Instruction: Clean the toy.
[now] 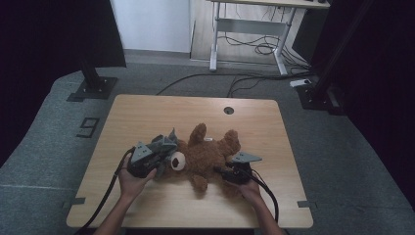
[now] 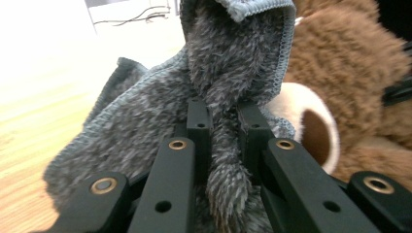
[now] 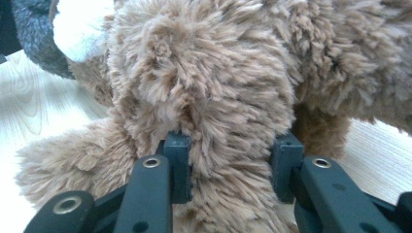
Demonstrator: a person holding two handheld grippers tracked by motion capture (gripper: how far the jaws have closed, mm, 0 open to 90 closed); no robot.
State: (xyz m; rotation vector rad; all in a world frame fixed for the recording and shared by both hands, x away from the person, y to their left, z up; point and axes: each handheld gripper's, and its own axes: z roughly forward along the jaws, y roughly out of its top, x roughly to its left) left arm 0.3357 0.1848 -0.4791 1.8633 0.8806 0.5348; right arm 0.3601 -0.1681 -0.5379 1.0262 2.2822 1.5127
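A brown teddy bear lies on its back in the middle of the wooden table, legs pointing away from me. A grey fluffy cloth drapes over its head, beside the pale muzzle. My left gripper is shut on a fold of that grey cloth, with the bear's muzzle just behind it. My right gripper is shut on the bear's brown limb, its fur bulging between the pads.
A round cable hole sits near the table's far edge. Beyond the table stand a dark stand base, a white desk frame and loose floor cables. Bare tabletop lies to the left and far side.
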